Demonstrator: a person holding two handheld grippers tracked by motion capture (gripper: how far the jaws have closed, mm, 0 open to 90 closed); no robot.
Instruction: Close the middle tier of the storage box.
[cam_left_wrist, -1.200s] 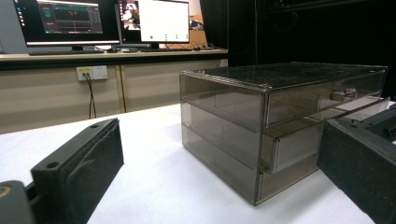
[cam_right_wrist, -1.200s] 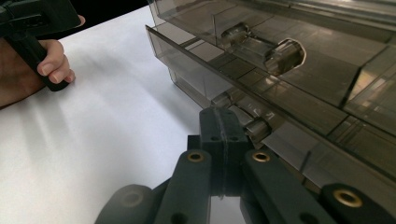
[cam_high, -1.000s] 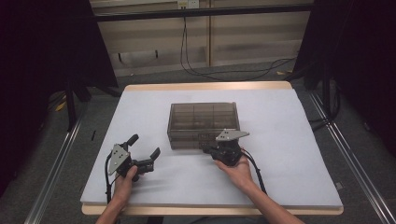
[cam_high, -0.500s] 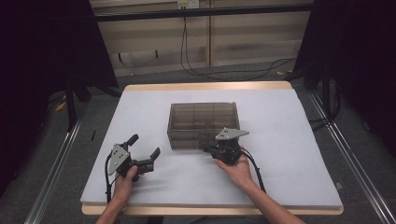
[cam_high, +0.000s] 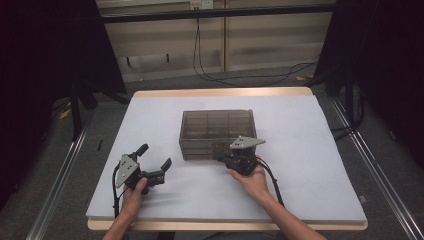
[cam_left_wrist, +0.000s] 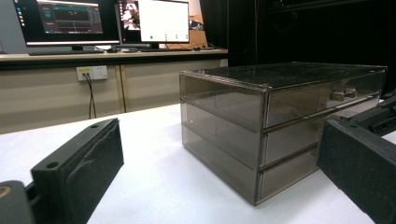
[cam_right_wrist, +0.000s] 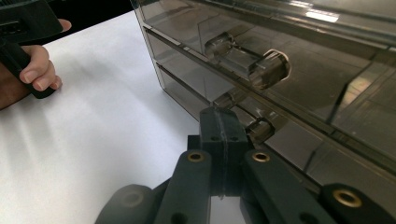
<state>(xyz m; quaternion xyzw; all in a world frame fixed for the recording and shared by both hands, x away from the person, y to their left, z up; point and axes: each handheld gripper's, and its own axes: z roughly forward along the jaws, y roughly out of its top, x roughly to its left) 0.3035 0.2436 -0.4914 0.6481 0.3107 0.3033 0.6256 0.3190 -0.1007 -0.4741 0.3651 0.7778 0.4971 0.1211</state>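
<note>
Left hand-held gripper (cam_high: 157, 161) resting low on the white bench (cam_high: 310, 200) near its front-left corner, jaws spread wide with nothing between them, aimed across at the drawer box as if parked in readiness to brace or steady it. Further right, near the middle of the bench: smoky translucent drawer box (cam_high: 218, 133), three drawers stacked, all apparently pushed in, front face turned toward the person. Seen from the left gripper view, same box (cam_left_wrist: 280, 126) standing square on the bench, a knob (cam_left_wrist: 343, 94) on the top drawer. Right hand-held gripper (cam_high: 226, 159) pressed up to the box front at its lower right, jaws pressed together; in the right gripper view, tips (cam_right_wrist: 223, 140) closed just beside the middle drawer knob (cam_right_wrist: 259, 129), touching or nearly so, no clear pinch on it. Probably lined up there to catch that knob and draw the drawer out.
</note>
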